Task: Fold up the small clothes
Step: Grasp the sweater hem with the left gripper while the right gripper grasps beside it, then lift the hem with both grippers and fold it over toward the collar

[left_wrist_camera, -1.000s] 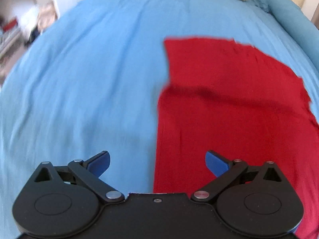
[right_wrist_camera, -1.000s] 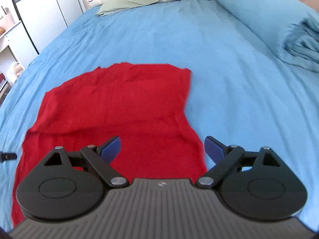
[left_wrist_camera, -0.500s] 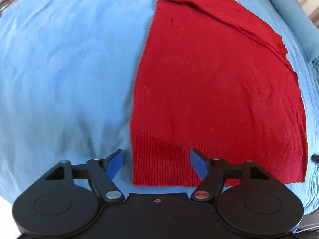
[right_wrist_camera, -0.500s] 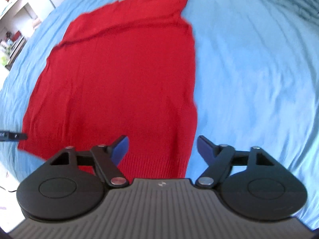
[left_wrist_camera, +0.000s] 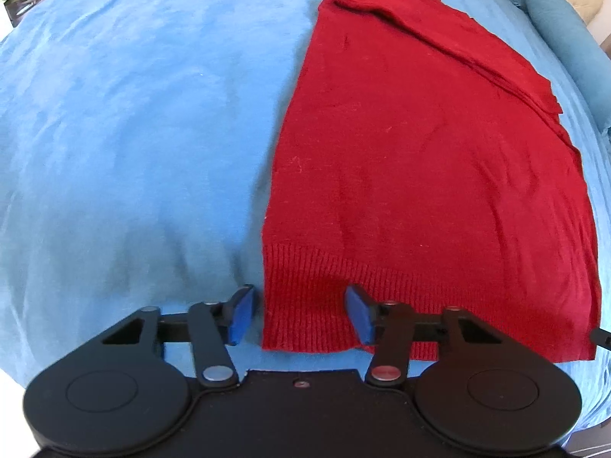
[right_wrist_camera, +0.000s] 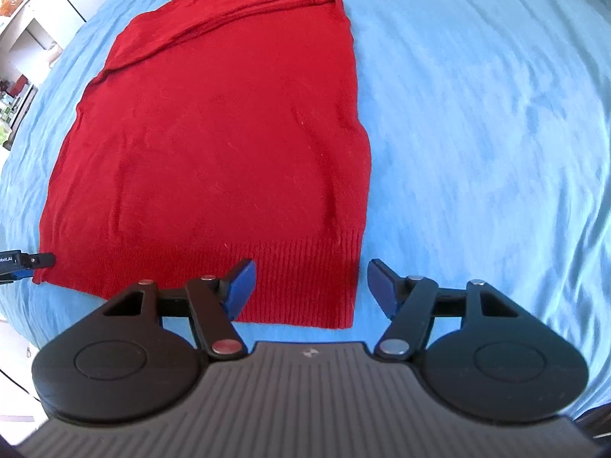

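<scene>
A red knit garment [left_wrist_camera: 420, 160] lies flat on the blue bedsheet [left_wrist_camera: 133, 133], ribbed hem nearest me, with a folded band across its far end. It also shows in the right wrist view [right_wrist_camera: 229, 133]. My left gripper [left_wrist_camera: 301, 315] is open, its blue fingers straddling the hem's near left corner. My right gripper [right_wrist_camera: 311, 286] is open, its fingers straddling the hem's near right corner. Neither is closed on the cloth. The left gripper's tip shows at the left edge of the right wrist view [right_wrist_camera: 23, 261].
The blue sheet [right_wrist_camera: 477, 133] spreads on both sides of the garment. A rolled blue duvet [left_wrist_camera: 565, 38] and pillows lie at the far right. White furniture [right_wrist_camera: 34, 30] stands beyond the bed's left side. The bed's near edge is just below the grippers.
Both grippers have dropped from a high view down to the garment's near hem. Each now straddles a hem corner, and the left jaws have narrowed somewhat.
</scene>
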The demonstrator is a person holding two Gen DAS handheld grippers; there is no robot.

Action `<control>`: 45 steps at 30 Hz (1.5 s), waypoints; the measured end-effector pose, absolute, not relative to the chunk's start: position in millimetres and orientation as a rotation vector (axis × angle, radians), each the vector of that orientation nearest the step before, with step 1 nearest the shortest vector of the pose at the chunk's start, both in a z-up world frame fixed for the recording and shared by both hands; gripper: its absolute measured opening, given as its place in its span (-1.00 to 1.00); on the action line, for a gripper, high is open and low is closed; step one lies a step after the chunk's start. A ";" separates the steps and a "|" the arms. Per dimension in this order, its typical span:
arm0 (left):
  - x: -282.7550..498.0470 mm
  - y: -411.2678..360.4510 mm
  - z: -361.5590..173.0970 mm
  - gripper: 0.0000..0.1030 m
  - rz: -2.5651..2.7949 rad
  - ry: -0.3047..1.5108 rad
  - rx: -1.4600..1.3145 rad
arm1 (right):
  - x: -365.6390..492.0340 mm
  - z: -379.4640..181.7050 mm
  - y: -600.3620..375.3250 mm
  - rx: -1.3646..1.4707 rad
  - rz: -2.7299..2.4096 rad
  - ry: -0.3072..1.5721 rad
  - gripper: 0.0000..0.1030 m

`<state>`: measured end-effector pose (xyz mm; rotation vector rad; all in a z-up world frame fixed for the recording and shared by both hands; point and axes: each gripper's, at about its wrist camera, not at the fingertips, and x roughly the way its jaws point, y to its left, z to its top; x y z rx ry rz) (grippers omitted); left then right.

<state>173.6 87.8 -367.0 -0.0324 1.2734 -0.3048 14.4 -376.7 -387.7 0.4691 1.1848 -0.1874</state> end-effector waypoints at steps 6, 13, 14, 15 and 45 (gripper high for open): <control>176.0 85.0 -364.4 -0.77 -0.322 1.293 -0.025 | 13.3 -389.5 -375.8 0.466 -0.208 1.202 0.47; 179.3 77.3 -364.0 -0.83 -0.307 1.299 0.002 | 13.7 -398.2 -381.3 0.479 -0.241 1.221 0.38; 179.6 77.0 -363.9 -0.83 -0.303 1.301 0.003 | 13.7 -399.1 -381.6 0.481 -0.245 1.224 0.36; 182.1 75.0 -365.1 -0.83 -0.300 1.304 0.003 | 14.0 -400.0 -382.1 0.483 -0.252 1.227 0.35; 325.5 36.2 -213.9 -0.87 -0.416 1.071 -0.351 | 133.6 -257.9 -452.0 0.775 -0.200 0.870 -0.62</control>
